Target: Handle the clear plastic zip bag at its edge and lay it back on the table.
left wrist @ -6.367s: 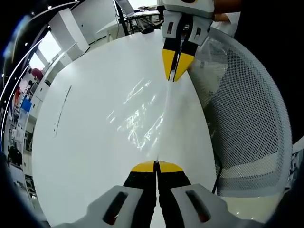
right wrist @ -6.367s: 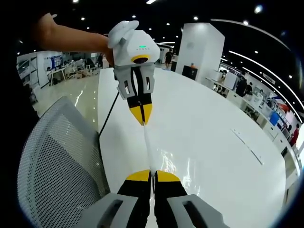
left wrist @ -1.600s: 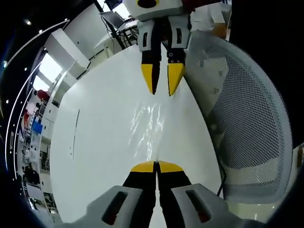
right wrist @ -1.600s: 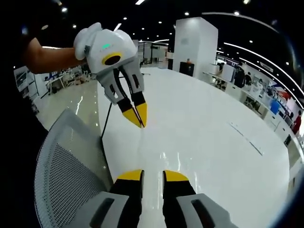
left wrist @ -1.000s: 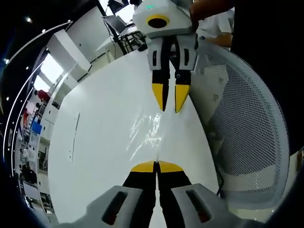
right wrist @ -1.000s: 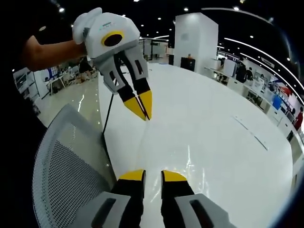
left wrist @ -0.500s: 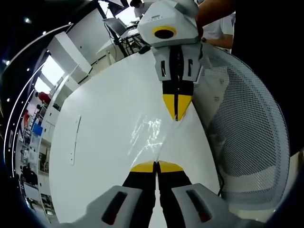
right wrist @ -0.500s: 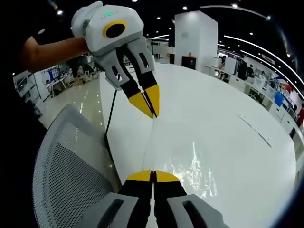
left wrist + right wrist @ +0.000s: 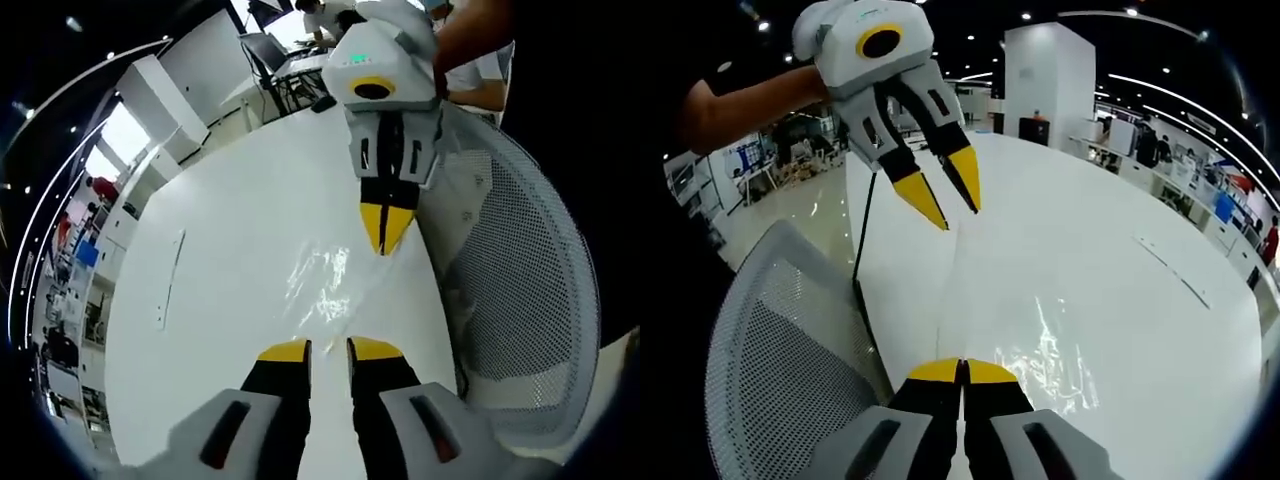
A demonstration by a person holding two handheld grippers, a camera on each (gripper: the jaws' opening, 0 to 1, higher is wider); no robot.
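Bag (image 9: pixel 1045 360): clear, wrinkled, glinting, lying on table (image 9: pixel 1110 230) just ahead of right tongs (image 9: pixel 962 370) and to their right; one edge running as a thin line from those tips away toward left tongs (image 9: pixel 952 205); seen from the other side as a shiny patch (image 9: pixel 322 288) between the two pairs of tips.

Right tongs pressed together, seemingly pinching the near edge of the film, though hard to confirm with plastic this clear; same tongs closed to a single yellow point (image 9: pixel 385 232) in the left gripper view. Left tongs spread wide (image 9: pixel 328 348), holding nothing, tips raised clear of the far edge.

Likely trouble from here:
- held at one end only; any lift or pull by right tongs probably drags the bag instead of keeping it taut; free end may curl or fold under itself;
- thin, slick film; may slip out of the pinch if tugged sideways;
- on release, may cling to a jaw and ride up with it, landing crumpled;
- lying close to the table rim beside chair (image 9: pixel 770 340); a careless sweep toward that side could send it over the edge;
- left tongs, closing again blind on the faint edge, could miss the film or pin it to the tabletop.
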